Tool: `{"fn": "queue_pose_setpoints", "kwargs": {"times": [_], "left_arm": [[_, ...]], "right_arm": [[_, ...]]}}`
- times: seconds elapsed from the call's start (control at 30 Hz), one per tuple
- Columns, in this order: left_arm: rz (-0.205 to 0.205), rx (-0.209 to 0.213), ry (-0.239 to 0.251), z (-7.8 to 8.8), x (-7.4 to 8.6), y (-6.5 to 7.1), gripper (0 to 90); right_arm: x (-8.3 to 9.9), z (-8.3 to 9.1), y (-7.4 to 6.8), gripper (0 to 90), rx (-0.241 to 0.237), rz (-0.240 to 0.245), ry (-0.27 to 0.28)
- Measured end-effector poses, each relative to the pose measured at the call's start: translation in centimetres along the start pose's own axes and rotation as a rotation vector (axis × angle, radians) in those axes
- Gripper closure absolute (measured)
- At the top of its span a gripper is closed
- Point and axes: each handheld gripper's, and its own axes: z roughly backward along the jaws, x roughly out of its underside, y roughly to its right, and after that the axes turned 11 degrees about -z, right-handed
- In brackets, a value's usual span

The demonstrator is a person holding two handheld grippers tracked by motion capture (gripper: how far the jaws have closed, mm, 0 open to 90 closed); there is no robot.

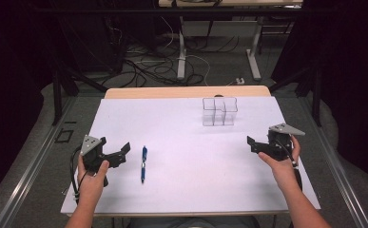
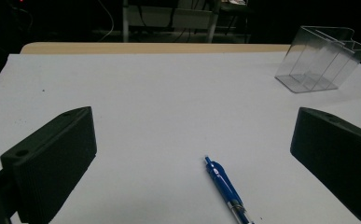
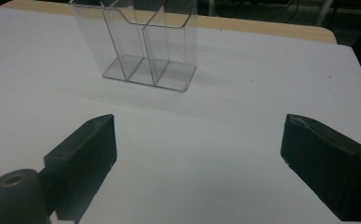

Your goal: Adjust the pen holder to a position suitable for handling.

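the blue pen [image 1: 144,164] lies flat on the white tabletop [image 1: 186,190], just beside the left gripper [image 1: 117,154] and well apart from the clear holder [image 1: 219,111], so nothing looks done yet: grasping and moving it are all left. the left gripper's jaws stand spread and empty; the right gripper [image 1: 260,145] likewise. count: one pen, one holder with several compartments, two grippers.

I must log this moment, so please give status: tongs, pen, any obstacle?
Left tongs open, beside blue pen, not touching. Right tongs open, empty. Pen flat on white sheet. Clear organizer far off; nothing between.
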Motion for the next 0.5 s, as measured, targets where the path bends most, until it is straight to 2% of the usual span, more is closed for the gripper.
{"fn": "queue_pose_setpoints", "kwargs": {"times": [0.03,0.1,0.2,0.33,0.5], "left_arm": [[0.005,0.0,0.005,0.0,0.0,0.0,0.1],[0.005,-0.003,0.008,0.0,0.0,-0.1,0.1],[0.016,-0.007,0.014,0.0,0.0,-0.1,0.1],[0.021,-0.008,0.015,-0.2,-0.1,-0.1,0.1],[0.015,-0.01,0.021,-0.1,-0.1,0.0,0.1]], "right_arm": [[0.0,0.0,-0.2,12.8,0.009,-0.004,-0.007],[-0.2,-0.3,-0.4,15.9,-0.005,0.006,0.001],[-0.7,-0.6,-0.7,17.9,-0.034,0.036,-0.038],[-1.4,-0.9,-1.2,22.9,-0.043,0.066,-0.041],[-2.7,-1.7,-1.6,27.3,-0.048,0.068,-0.045]]}}
